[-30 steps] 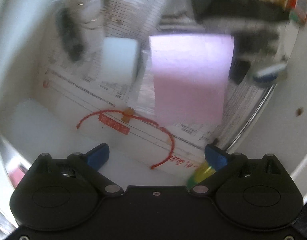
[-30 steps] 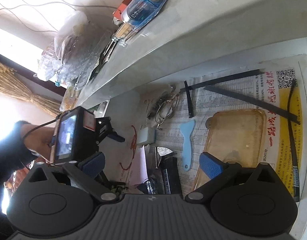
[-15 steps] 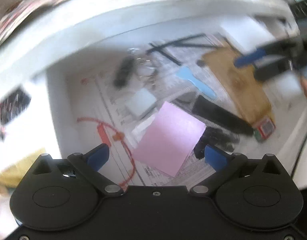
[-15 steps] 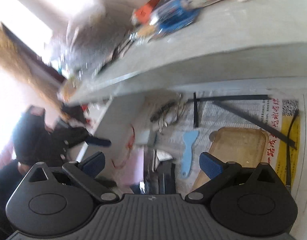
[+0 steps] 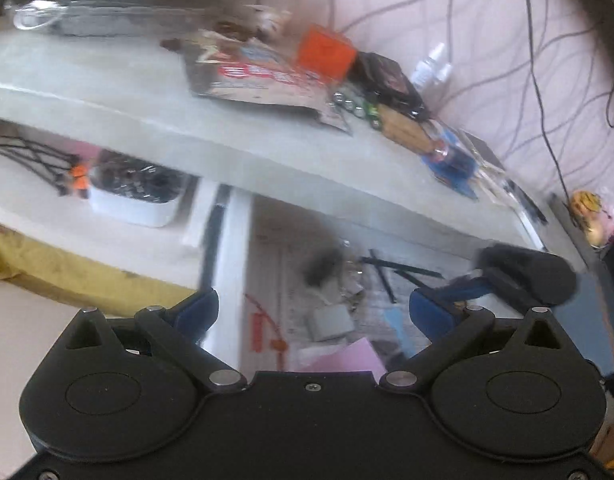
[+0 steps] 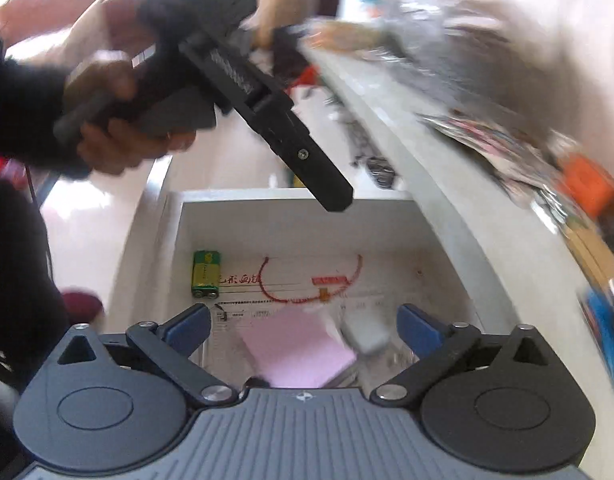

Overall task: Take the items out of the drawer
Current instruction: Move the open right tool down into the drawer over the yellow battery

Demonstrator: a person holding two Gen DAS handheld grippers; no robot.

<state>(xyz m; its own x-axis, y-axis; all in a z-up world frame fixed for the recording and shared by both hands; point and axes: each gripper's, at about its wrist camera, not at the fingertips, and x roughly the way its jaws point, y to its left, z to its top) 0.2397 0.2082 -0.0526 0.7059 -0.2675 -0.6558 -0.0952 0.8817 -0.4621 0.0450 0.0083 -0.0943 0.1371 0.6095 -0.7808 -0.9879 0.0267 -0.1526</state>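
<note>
Both grippers are spread wide and hold nothing. Your left gripper [image 5: 311,312] hangs above the open white drawer [image 6: 175,240]; your right gripper [image 6: 303,328] sits over the drawer's near end. In the right wrist view the left one shows as a black bar held in your hand [image 6: 119,128].

Drawer contents in the right wrist view, left to right:

- Green rectangular 9V-style battery [image 6: 205,274], flat on the printed paper liner [image 6: 291,280], close to the left wall. Probably dense and rigid with a slick wrap. Pinch across the narrow sides at mid-length; the wall leaves little room for a finger on that side.
- Pink square pad of paper [image 6: 295,350], flat, just ahead of your right gripper. Light, and it will likely flex. A flat top offers no bite, so take it by an edge, across its thickness.
- Small pale grey block [image 6: 365,332], just right of the pad, blurred. It looks rigid and light, possibly a plug or adapter. Grip across its short sides.

Further back, the left wrist view shows black strips and keys, too blurred to judge.

The cluttered white desk [image 5: 155,92] overhangs the drawer's back, so lift straight up near the front.
</note>
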